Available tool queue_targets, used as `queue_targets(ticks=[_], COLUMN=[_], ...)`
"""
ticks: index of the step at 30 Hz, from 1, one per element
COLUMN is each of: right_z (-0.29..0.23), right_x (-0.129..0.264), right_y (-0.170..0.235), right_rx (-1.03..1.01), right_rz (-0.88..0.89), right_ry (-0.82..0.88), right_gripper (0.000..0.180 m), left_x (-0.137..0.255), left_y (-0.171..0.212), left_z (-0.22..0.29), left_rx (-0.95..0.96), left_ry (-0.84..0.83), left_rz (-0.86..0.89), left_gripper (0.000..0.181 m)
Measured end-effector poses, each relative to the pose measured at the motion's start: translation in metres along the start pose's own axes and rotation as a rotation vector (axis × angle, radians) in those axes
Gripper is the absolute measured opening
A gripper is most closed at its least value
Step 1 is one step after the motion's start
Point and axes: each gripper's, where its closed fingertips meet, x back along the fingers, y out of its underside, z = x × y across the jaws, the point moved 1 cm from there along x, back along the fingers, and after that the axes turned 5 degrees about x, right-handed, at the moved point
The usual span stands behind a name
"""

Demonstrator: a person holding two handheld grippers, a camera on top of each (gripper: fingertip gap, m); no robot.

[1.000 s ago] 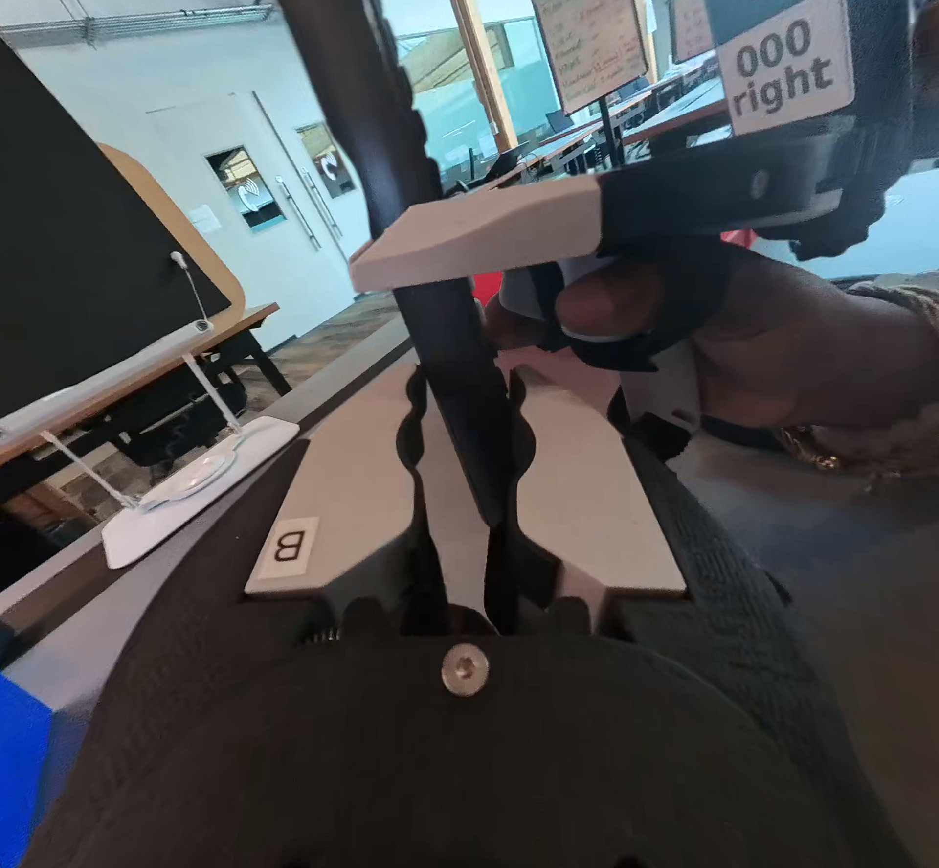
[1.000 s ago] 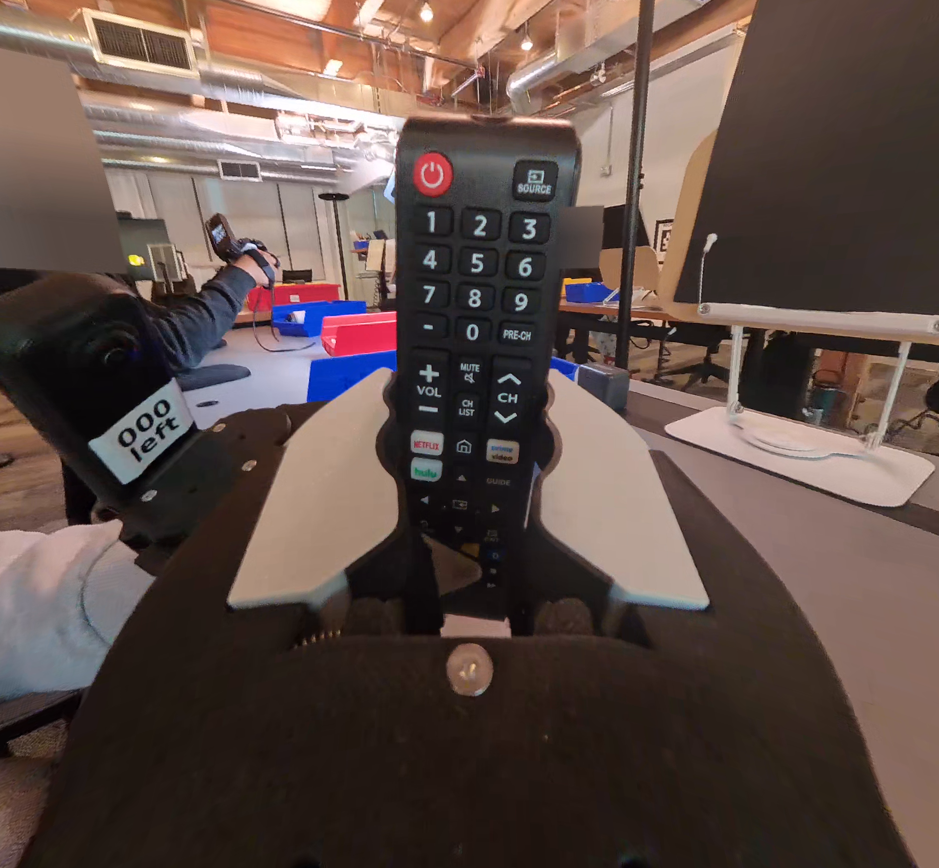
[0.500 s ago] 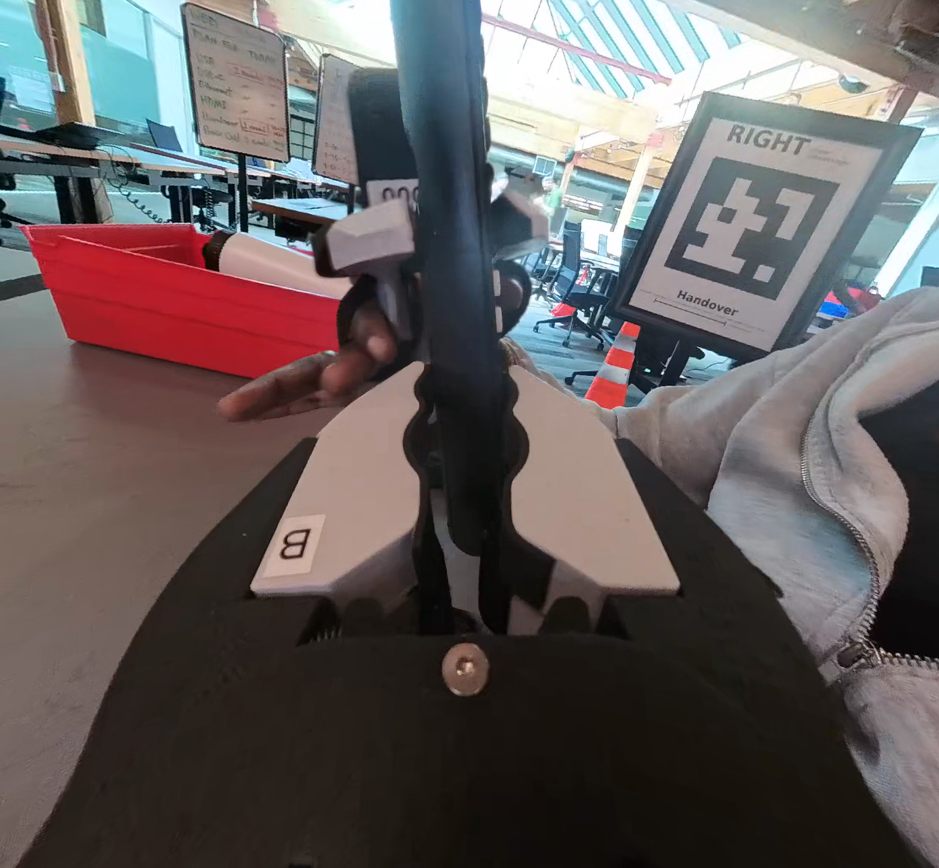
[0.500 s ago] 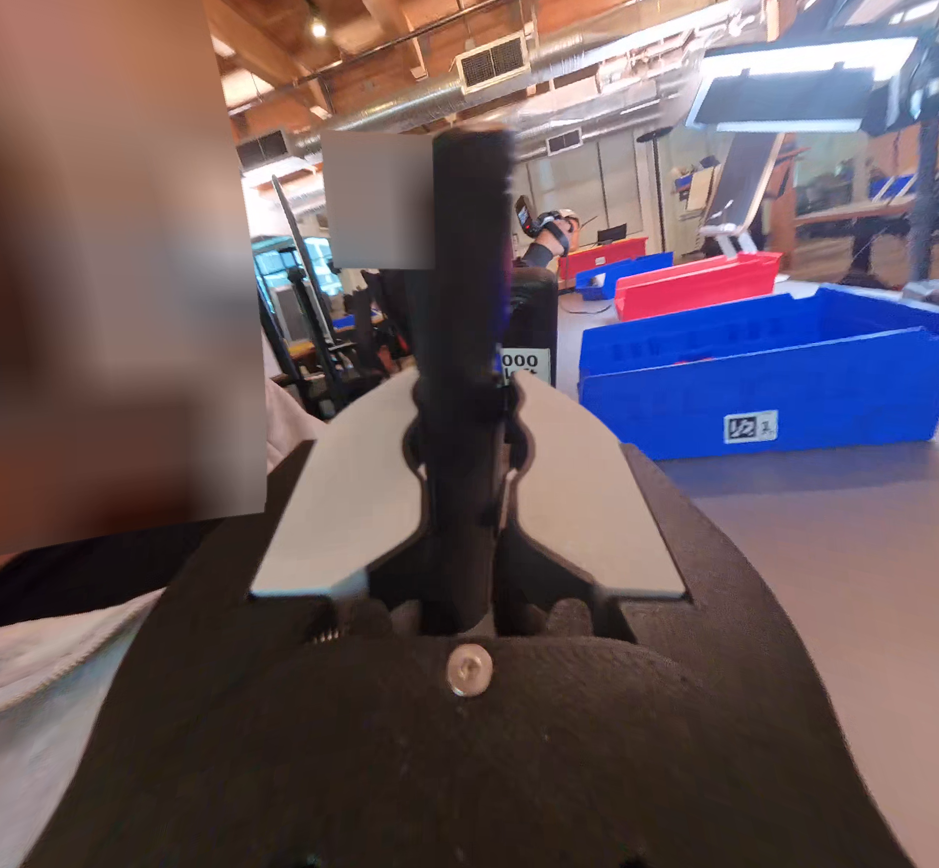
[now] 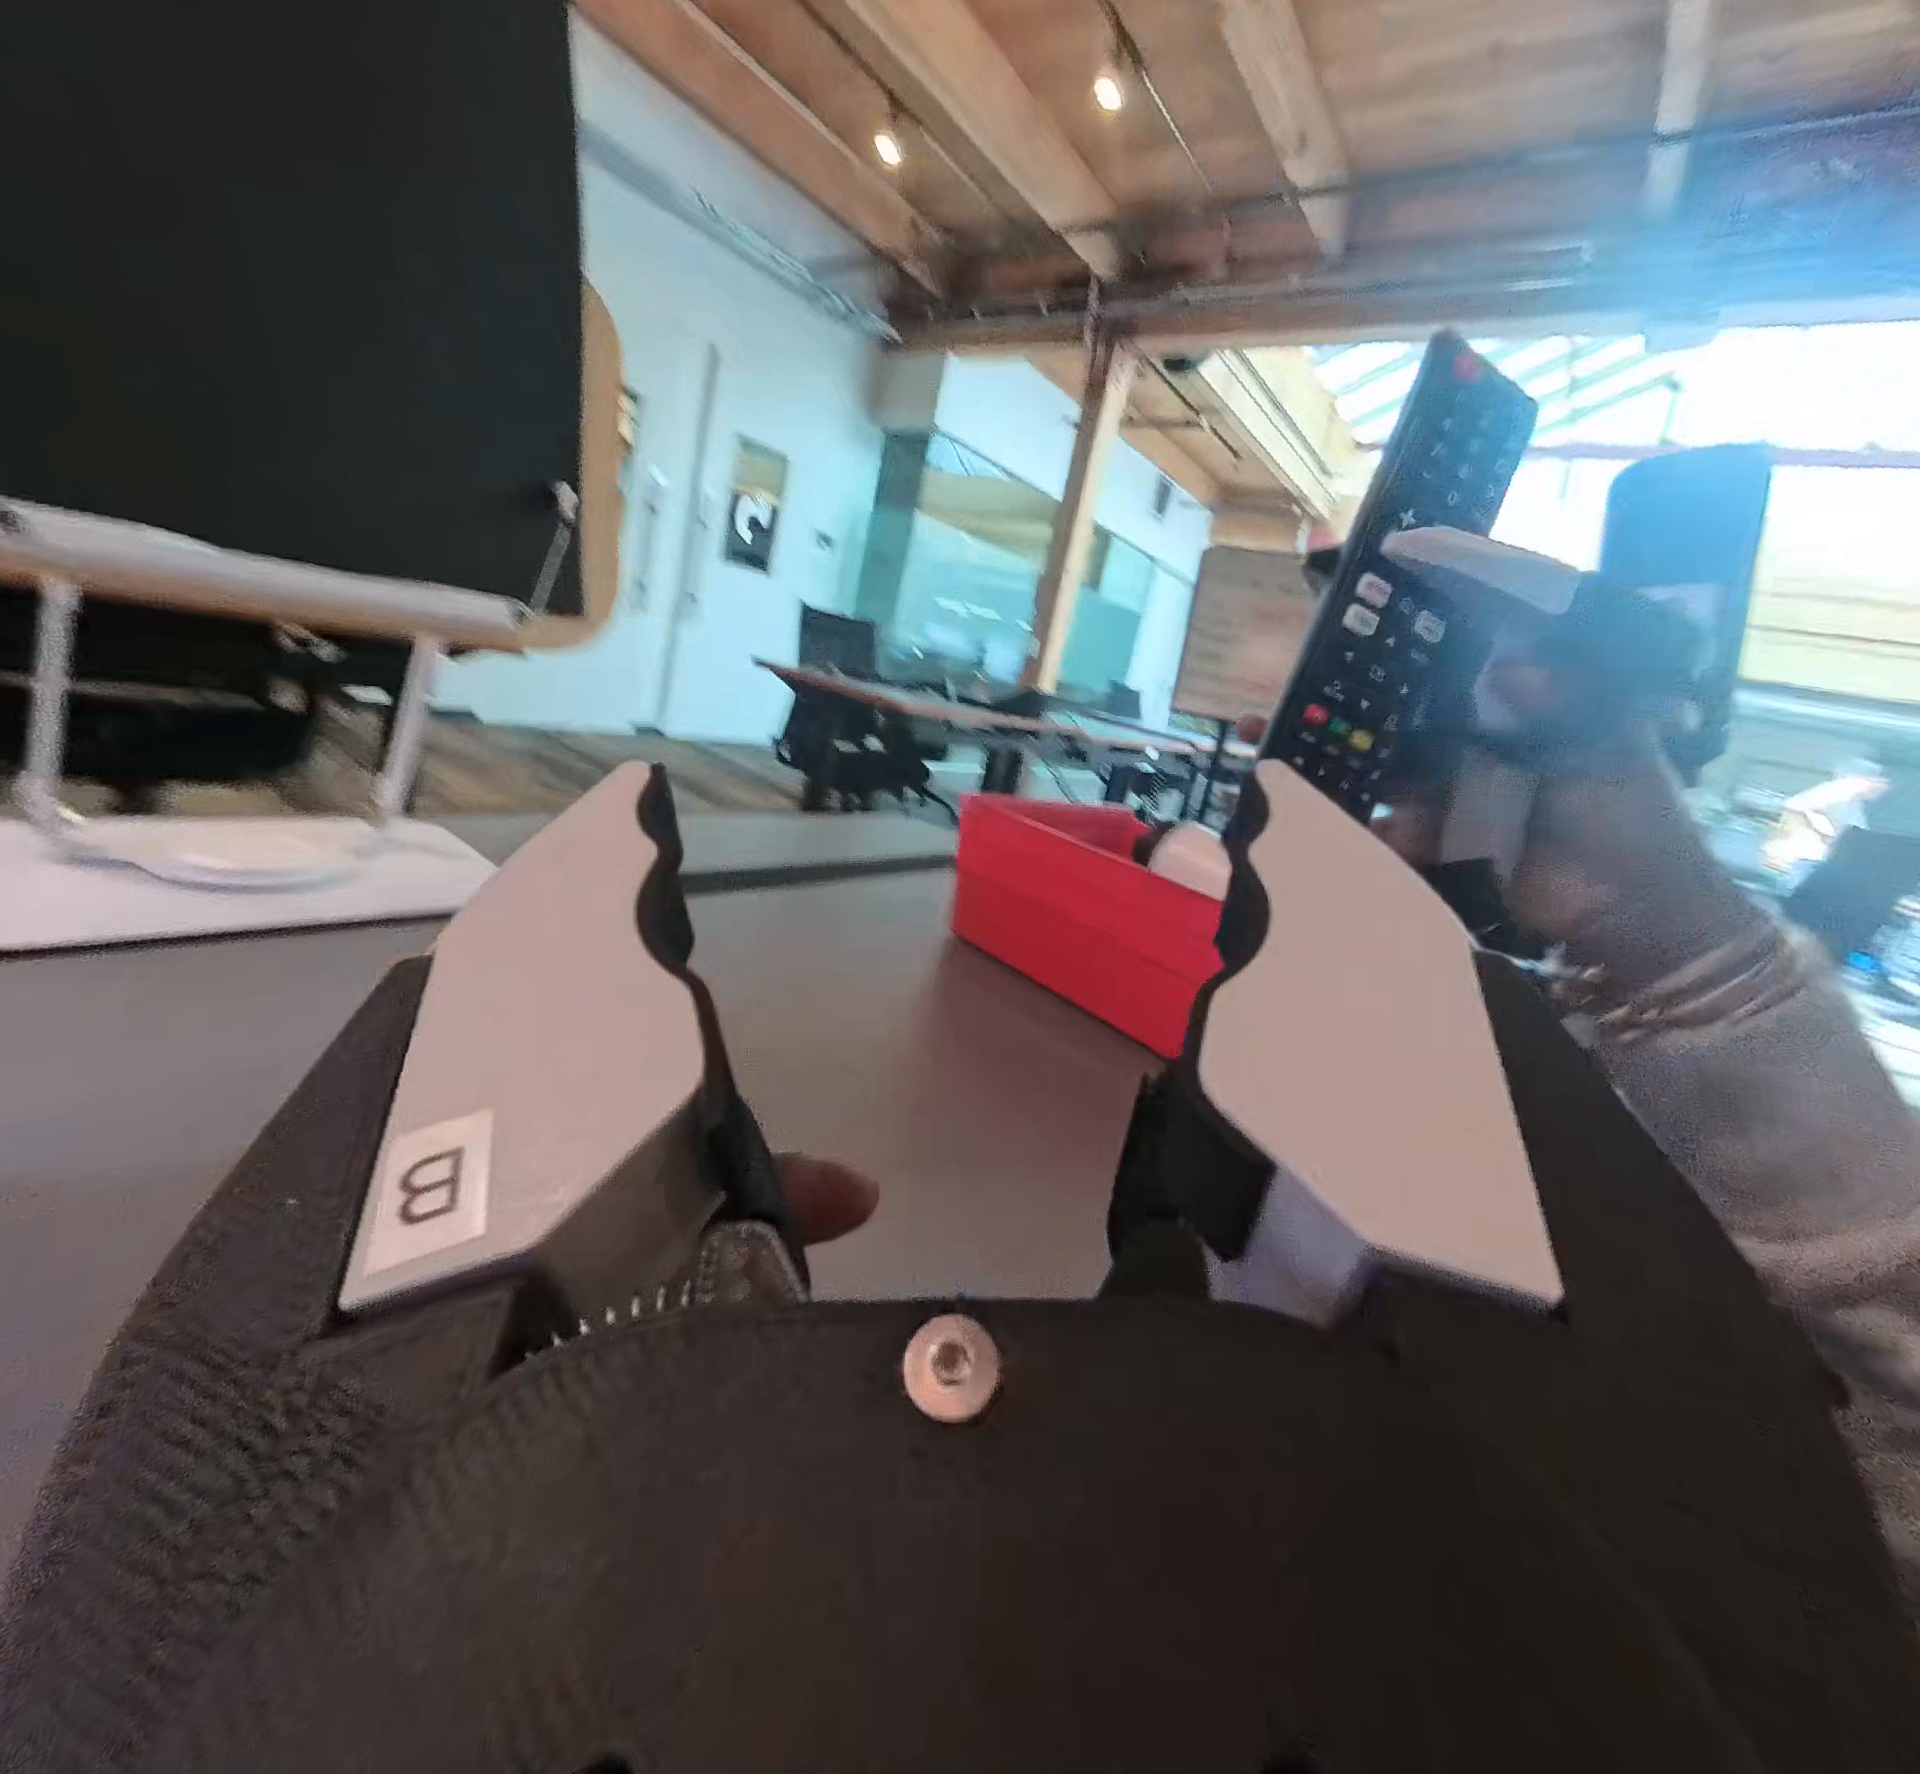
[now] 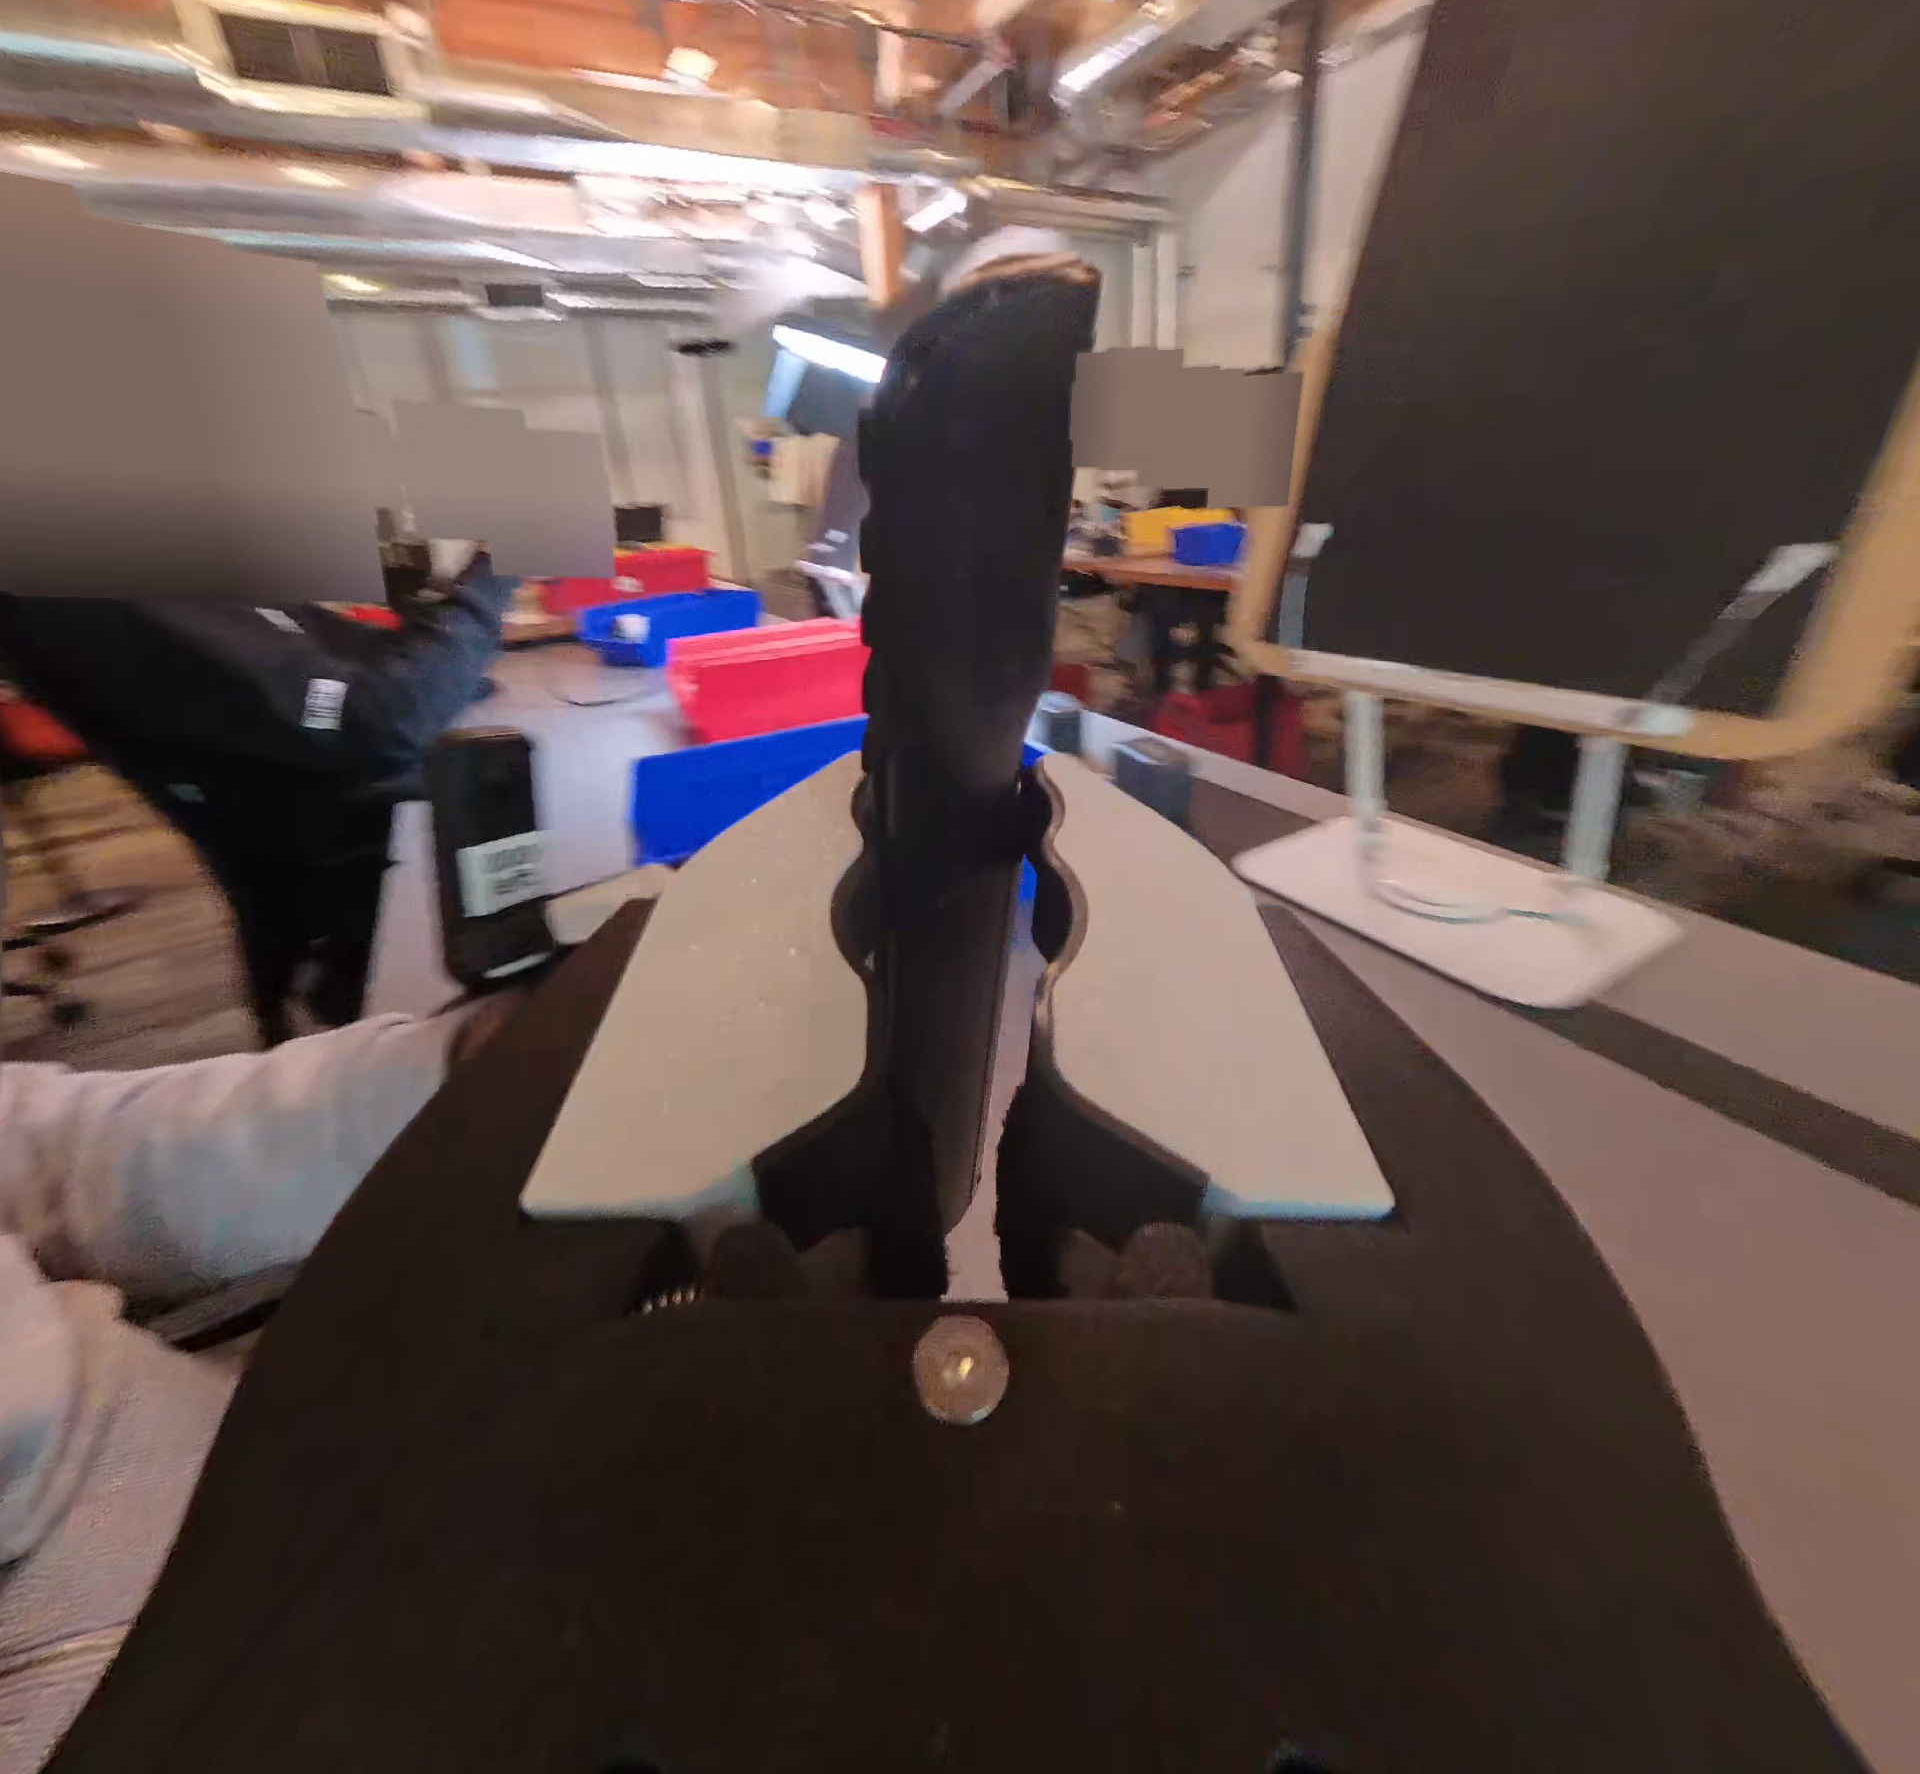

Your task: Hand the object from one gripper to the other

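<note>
Left claw (image 5: 951, 903) gapes wide, empty, above the surface (image 5: 208, 1049). Right claw (image 6: 951, 820) is clamped on the upright black TV remote (image 6: 961, 602).

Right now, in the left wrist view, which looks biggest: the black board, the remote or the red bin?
1. black board, by far.
2 and 3. The red bin and the remote look about alike, so no ranking; the remote is also held nearer the camera.

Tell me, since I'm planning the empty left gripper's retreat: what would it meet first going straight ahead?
Probably the red bin, which sits on the table just right of the line between the open left gripper fingers; depth is unclear.
</note>
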Motion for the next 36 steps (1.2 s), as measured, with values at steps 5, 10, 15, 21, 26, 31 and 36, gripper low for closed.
queue_targets(ticks=[5,10,15,21,26,31,36], right_z=[0.081,0.154,0.187,0.202,0.205,0.211,0.215], right_x=[0.051,0.108,0.133,0.14,0.137,0.132,0.137], right_y=[-0.046,-0.025,0.041,0.103,0.124,0.137,0.153], right_rx=[0.092,0.01,-0.102,-0.215,-0.285,-0.311,-0.329], right_rz=[-0.169,-0.439,-0.712,-0.911,-0.961,-0.954,-1.004], right_ry=[0.312,0.624,0.736,0.749,0.74,0.743,0.759], right_gripper=[0.026,0.026,0.026,0.026,0.027,0.027,0.027], left_x=[-0.001,-0.007,-0.008,-0.009,-0.009,-0.01,-0.01], left_y=[-0.001,0.022,0.024,0.025,0.027,0.033,0.038], left_z=[0.005,0.008,0.018,0.023,0.025,0.028,0.03], left_rx=[-0.129,-0.184,-0.236,-0.292,-0.257,-0.279,-0.281], left_ry=[-0.015,-0.003,0.039,0.063,0.087,0.104,0.122], left_rz=[0.011,-0.115,-0.114,-0.112,-0.121,-0.155,-0.183], left_gripper=[0.101,0.103,0.103,0.103,0.105,0.105,0.106])
